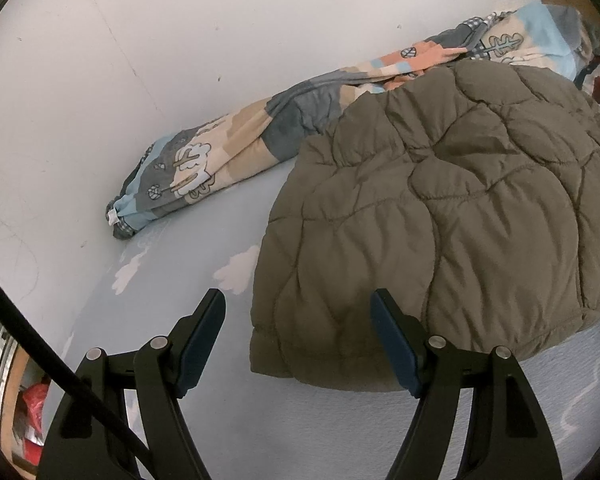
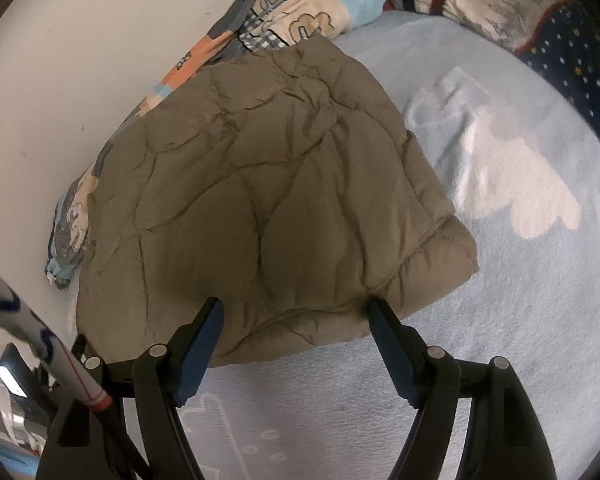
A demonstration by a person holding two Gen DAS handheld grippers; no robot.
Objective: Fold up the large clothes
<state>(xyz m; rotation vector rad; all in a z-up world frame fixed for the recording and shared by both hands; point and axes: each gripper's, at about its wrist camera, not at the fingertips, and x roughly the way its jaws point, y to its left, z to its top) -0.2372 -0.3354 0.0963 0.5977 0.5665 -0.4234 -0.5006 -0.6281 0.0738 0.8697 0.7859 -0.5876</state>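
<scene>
An olive quilted jacket (image 1: 440, 208) lies folded into a thick bundle on the light blue bed sheet (image 1: 188, 256). In the left wrist view my left gripper (image 1: 298, 304) stands open over the jacket's near left corner. Its right finger is over the fabric and its left finger over bare sheet. In the right wrist view the jacket (image 2: 268, 176) fills the middle. My right gripper (image 2: 295, 308) is open just above its near edge, with the rounded hem showing between the spread fingers. Neither gripper's pads press on the cloth.
A rolled patchwork blanket (image 1: 220, 152) lies along the white wall (image 1: 140, 40) behind the jacket. Dark star-print bedding (image 2: 572, 56) sits at the far right. The cloud-print sheet (image 2: 520, 300) stretches to the right. A black cable (image 1: 60, 360) crosses the lower left.
</scene>
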